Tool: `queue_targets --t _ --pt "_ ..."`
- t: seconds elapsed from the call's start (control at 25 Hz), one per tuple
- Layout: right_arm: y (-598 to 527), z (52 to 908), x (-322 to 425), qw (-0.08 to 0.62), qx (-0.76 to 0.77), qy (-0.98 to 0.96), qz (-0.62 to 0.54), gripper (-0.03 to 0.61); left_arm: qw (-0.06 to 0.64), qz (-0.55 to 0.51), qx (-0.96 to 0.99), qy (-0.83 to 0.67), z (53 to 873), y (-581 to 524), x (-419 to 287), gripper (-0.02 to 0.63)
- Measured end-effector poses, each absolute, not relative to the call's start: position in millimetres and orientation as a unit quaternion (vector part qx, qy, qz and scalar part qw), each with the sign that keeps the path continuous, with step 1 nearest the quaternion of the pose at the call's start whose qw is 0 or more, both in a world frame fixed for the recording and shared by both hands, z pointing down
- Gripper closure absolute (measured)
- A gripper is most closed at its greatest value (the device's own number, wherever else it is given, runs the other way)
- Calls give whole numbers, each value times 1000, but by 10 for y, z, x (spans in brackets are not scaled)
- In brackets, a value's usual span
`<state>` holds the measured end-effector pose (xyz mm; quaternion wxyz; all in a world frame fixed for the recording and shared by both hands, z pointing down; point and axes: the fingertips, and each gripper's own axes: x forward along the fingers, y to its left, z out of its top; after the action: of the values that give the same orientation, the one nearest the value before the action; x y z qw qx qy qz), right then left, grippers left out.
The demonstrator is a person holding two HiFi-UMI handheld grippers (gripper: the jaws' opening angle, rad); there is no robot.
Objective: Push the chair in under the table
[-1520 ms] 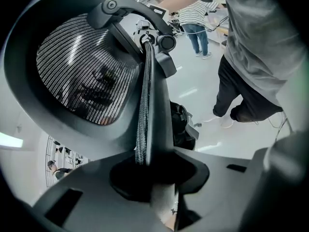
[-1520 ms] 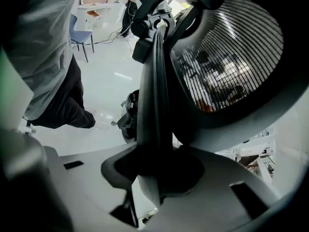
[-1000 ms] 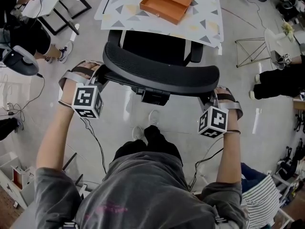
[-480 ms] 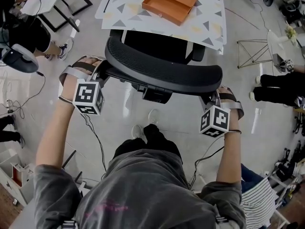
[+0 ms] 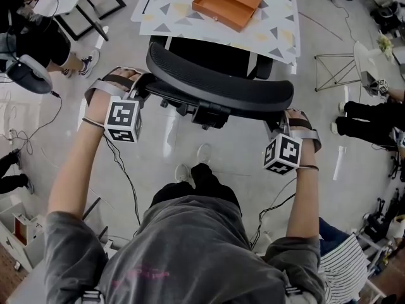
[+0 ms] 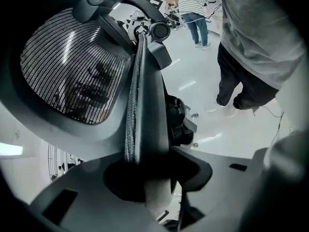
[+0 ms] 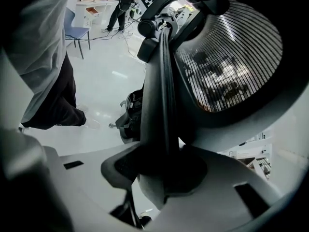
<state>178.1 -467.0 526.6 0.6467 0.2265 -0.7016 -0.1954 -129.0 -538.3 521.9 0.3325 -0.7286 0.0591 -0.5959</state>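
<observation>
The office chair [image 5: 221, 87] stands between your two tongs, its black mesh backrest spanning from one to the other, each end of the rim held between a pair of jaws. Your right tongs [image 5: 278, 126] are clamped on the right end of the rim, pads pressed against it. Your left tongs [image 5: 140, 92] have just been opening: the left end of the rim sits between the jaws, but they look slack around it rather than gripping. Just beyond the tongs, past the backrest, the chair's seat [image 5: 209, 59] is partly tucked beneath the near edge of the bench [image 5: 278, 33], which is covered in a triangle-patterned cloth. Farther beyond, on the bench, lies a shallow orange tray [image 5: 228, 4]. Judging by this, the push is mostly done: the seat is under and the backrest is near the bench edge. What may remain is a last short push, or simply releasing the right tongs and drawing both back.
</observation>
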Motion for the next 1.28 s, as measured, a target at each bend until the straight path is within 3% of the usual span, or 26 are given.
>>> queue_targets --t 0.44,0.8,1.28 --pt "-4600 5294 1791 653 233 -698 -179 379 335 -615 -712 61 5256 -5352 -1331 396" --pt "-4594 5147 1814 637 262 -702 -179 379 329 -620 -707 81 5218 -5380 -1369 356" --pt "-4482 4809 1744 620 313 -692 -197 379 350 -565 -733 146 4727 -5251 -1395 365"
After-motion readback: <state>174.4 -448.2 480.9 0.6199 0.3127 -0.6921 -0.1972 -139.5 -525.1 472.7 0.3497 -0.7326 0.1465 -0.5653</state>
